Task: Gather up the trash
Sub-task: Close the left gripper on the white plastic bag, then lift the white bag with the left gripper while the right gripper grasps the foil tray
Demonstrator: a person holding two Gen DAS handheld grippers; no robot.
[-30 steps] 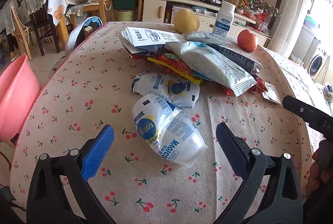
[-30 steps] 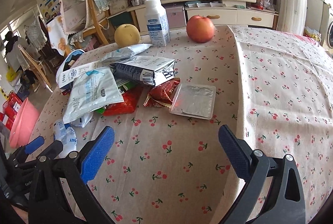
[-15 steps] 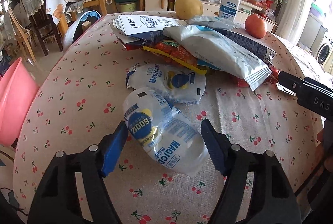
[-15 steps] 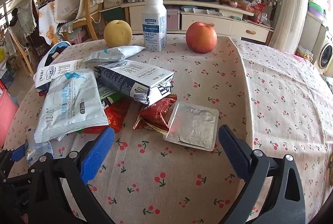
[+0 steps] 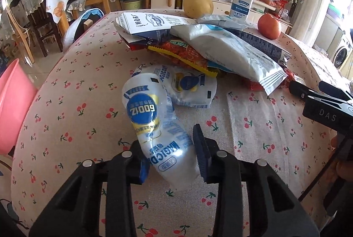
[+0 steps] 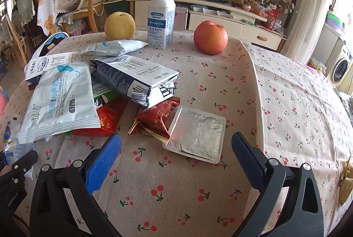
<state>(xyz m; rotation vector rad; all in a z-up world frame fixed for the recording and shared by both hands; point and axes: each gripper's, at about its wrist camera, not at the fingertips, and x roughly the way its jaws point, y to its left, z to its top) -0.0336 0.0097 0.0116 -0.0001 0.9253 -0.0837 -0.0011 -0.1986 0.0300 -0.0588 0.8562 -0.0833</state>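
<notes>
the left gripper [image 5: 171, 154] is clamped on the near end of a clear plastic wrapper with a blue round label [image 5: 152, 118], its jaws pinching the crinkled film from both sides — the wrapper's far end tilts up and away over the cherry-print tablecloth [image 5: 88, 87]. just behind it lies a second wrapper of the same kind [image 5: 187, 87], flat on the cloth and touching the heap of trash: a white wipes pouch [image 5: 229, 54], a red snack bag [image 5: 187, 54] and a flattened milk carton [image 5: 152, 25].

the right gripper [image 6: 176, 155] hangs wide open with nothing between its jaws, near a silver foil tray [image 6: 198, 133] (it rests against a crumpled red wrapper [image 6: 154, 119]). farther back stand a white bottle [image 6: 161, 18], a yellow pear [image 6: 119, 25] and a red apple [image 6: 210, 37], well apart from the heap.
</notes>
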